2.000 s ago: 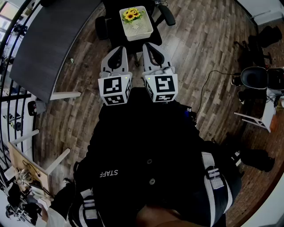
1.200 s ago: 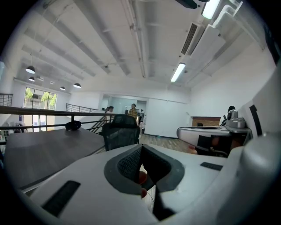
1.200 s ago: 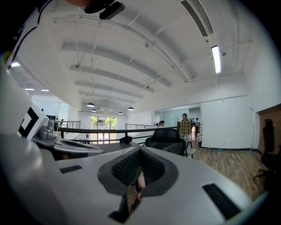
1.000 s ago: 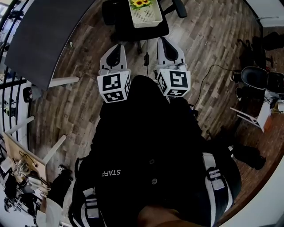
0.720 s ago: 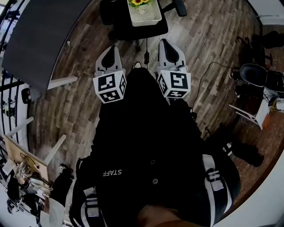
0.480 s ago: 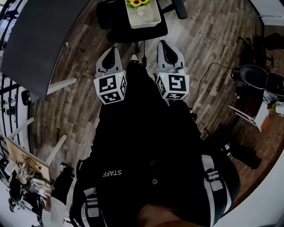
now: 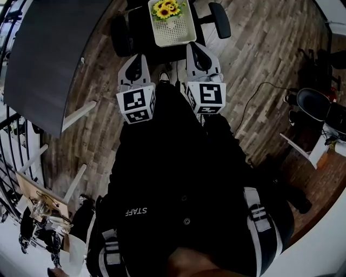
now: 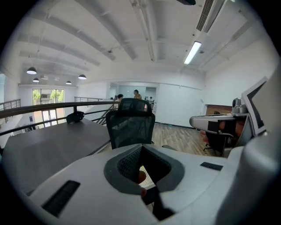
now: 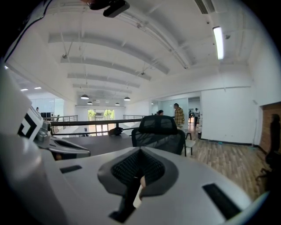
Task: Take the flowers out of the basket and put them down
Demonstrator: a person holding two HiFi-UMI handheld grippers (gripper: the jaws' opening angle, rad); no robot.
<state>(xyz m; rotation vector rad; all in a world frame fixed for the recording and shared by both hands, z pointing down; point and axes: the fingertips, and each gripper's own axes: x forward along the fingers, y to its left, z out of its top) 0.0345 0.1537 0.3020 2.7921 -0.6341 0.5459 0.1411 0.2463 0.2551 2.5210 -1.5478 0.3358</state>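
Note:
A white perforated basket (image 7: 173, 32) sits on the seat of a black office chair (image 7: 125, 33), with yellow sunflowers (image 7: 166, 8) in its far end. Both grippers hover just short of it, above the wooden floor. My left gripper (image 7: 135, 58) points at the chair's left side and my right gripper (image 7: 195, 47) at the basket's near right corner. Neither touches the basket. In the left gripper view the left gripper (image 8: 141, 149) has its jaws together and empty. In the right gripper view the right gripper (image 9: 140, 151) is also shut with nothing held.
A dark grey table (image 7: 48, 54) stands at the left, close to the chair. A black cable (image 7: 254, 103) trails over the wood floor (image 7: 254, 48) at the right, near another chair (image 7: 311, 97) and a white stand. Two people (image 9: 178, 116) stand far off behind the chair back (image 9: 159, 129).
The basket has come further into the head view. The right gripper has moved forward and left, nearer the basket's corner. Both grippers stay shut and empty.

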